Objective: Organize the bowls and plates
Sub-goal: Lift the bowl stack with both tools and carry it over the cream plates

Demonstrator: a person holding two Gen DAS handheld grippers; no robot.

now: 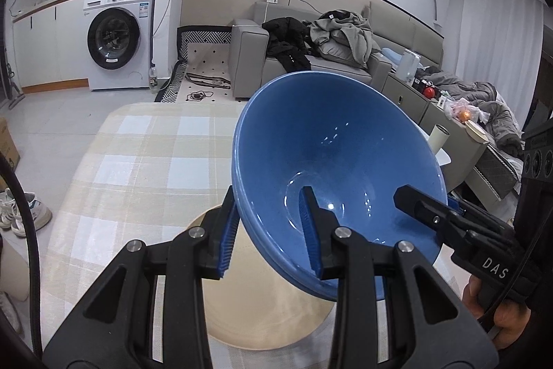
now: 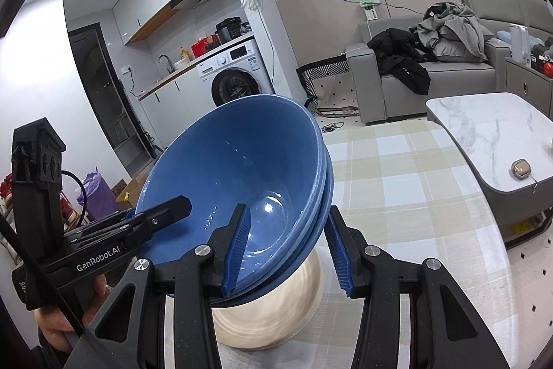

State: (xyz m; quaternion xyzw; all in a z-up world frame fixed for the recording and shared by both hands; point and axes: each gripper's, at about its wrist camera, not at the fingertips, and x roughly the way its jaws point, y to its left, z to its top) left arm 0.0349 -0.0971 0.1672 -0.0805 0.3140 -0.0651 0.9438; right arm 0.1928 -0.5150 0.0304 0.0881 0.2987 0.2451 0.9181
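Above the checked tablecloth (image 1: 138,161), we are holding a stack of blue bowls (image 1: 331,154) up at a tilt with both grippers.

Our left gripper (image 1: 269,230) is pinching the stack's rim at about seven o'clock in the left wrist view, one blue pad inside the top bowl and the other outside, jaws clamped on the wall. Our right gripper (image 2: 287,244) is doing the same at about five o'clock in its own view, one finger inside and one outside the nested rims. Under the stack, we are seeing a beige plate (image 2: 276,306) lying on the cloth. At two o'clock in the right wrist view, a marble coffee table (image 2: 490,127) is standing beside the clothed table.
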